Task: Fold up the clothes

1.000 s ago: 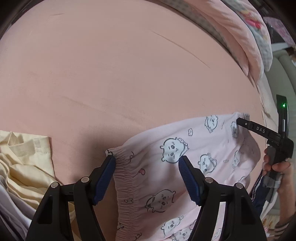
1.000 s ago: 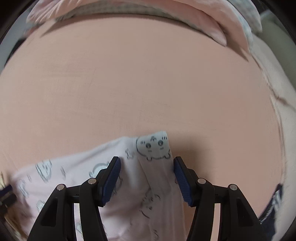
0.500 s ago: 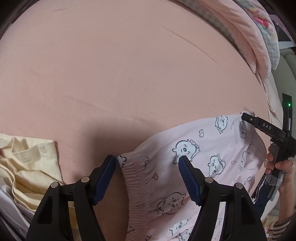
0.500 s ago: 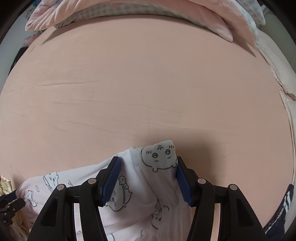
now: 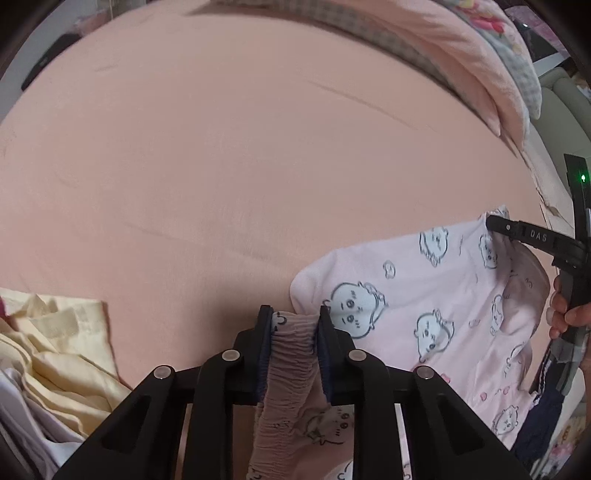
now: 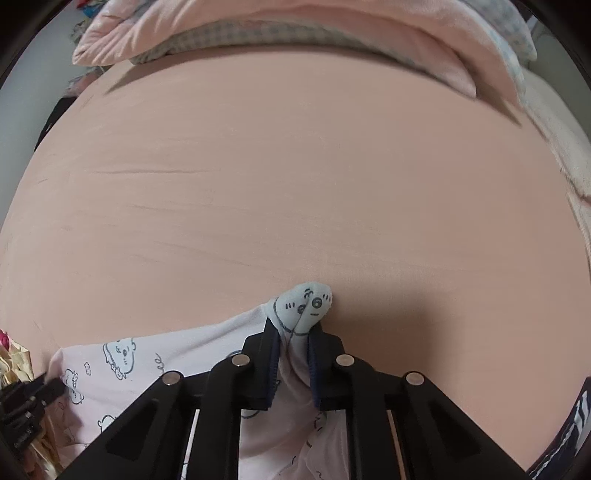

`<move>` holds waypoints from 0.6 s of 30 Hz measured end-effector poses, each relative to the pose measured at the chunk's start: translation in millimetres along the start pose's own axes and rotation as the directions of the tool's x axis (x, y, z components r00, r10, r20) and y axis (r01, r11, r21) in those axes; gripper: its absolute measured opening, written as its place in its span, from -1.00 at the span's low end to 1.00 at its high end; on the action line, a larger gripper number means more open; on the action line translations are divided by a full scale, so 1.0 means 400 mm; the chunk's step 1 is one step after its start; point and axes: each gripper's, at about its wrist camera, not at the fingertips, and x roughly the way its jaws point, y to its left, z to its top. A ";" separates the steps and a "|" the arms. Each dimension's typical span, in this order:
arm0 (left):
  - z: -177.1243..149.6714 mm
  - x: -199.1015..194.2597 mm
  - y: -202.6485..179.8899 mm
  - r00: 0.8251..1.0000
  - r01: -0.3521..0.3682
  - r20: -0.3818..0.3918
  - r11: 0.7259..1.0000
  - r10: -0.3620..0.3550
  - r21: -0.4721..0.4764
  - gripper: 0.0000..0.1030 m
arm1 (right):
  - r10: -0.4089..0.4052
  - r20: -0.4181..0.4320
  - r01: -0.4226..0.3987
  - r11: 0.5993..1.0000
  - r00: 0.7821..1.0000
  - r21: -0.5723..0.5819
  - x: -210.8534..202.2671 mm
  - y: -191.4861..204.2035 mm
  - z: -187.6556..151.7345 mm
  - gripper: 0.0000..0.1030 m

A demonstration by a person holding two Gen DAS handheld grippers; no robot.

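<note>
My left gripper [image 5: 293, 323], at the lower centre of the left wrist view, has just closed its jaws and pinches the gathered elastic waistband of the pink printed pyjama trousers [image 5: 436, 306], which spread toward the lower right of the frame over the peach bed sheet [image 5: 221, 166]; my right gripper [image 6: 293, 338], at the lower centre of the right wrist view, has likewise just closed and clamps a bunched corner of the same garment, a printed face bulging beyond the jaws; a yellow garment [image 5: 55, 350] lies at the lower left, pillows [image 6: 295, 33] along the top edge
</note>
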 end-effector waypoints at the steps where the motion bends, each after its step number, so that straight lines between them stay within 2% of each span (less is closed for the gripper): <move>1: 0.006 -0.003 -0.002 1.000 -0.009 0.008 1.000 0.009 0.006 -0.63 | -0.004 0.018 0.004 1.000 1.000 -0.006 -0.008 0.007 -0.004 -0.79; 6: 0.060 -0.015 -0.023 0.998 -0.016 0.057 1.000 0.015 0.016 -0.63 | 0.017 0.091 -0.019 1.000 0.996 0.021 -0.055 0.027 0.002 -0.81; 9: -0.043 -0.071 -0.034 0.994 -0.025 0.106 1.000 0.024 0.011 -0.63 | 0.033 0.124 -0.037 0.999 0.992 0.033 -0.087 0.036 0.038 -0.81; 10: -0.046 -0.053 0.061 0.993 -0.019 0.113 1.000 0.018 0.013 -0.63 | 0.037 0.135 -0.042 0.998 0.990 0.037 -0.097 0.035 0.056 -0.81; 11: -0.084 -0.052 0.127 0.993 -0.020 0.115 1.000 0.018 0.013 -0.63 | 0.041 0.146 -0.047 0.998 0.988 0.042 -0.106 0.033 0.075 -0.81; 14: -0.084 -0.058 0.139 0.991 -0.026 0.130 1.000 0.027 -0.011 -0.63 | 0.048 0.177 -0.057 0.997 0.983 0.050 -0.123 0.009 0.128 -0.81; 18: -0.091 -0.063 0.145 0.985 -0.067 0.158 0.997 0.070 -0.023 -0.63 | 0.046 0.208 -0.050 0.999 0.977 0.016 -0.117 0.049 0.189 -0.81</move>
